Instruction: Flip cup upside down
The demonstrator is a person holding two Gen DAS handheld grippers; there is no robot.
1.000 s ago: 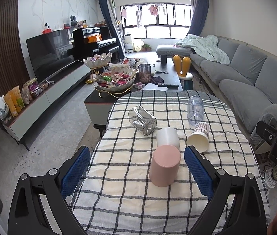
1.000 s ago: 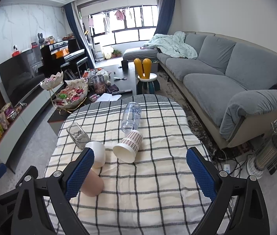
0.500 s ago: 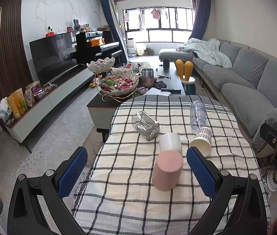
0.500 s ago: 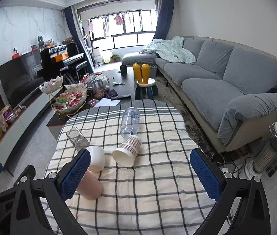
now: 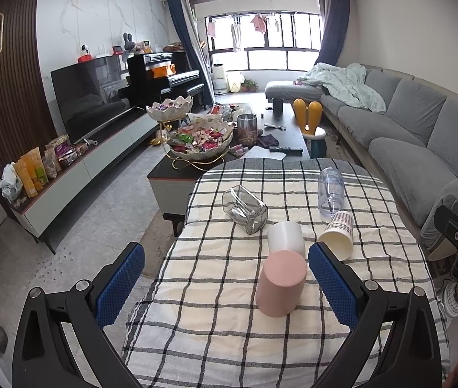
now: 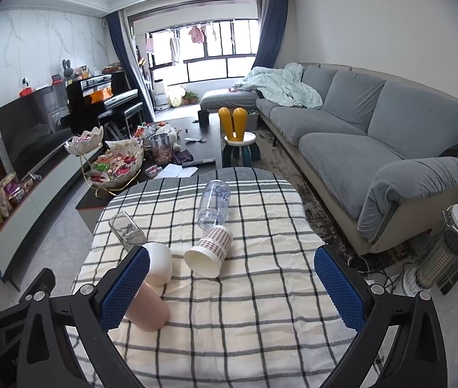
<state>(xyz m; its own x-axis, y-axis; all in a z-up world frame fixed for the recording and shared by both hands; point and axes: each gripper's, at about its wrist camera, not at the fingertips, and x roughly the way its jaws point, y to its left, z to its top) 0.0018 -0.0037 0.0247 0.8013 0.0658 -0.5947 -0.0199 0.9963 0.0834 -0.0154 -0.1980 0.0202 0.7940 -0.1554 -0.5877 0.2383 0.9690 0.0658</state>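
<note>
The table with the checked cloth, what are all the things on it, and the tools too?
pink cup: 1, pink, upside down, near middle
white cup: 1, white, behind the pink cup
paper cup: 1, white with checked band, on its side, right
clear bottle: 1, clear, lying down, far right
glass container: 1, clear, tipped over, far left
checked cloth: 1, cream with dark lines, covers table
left tool: blue pads, open, empty
right tool: blue pads, open, empty
</note>
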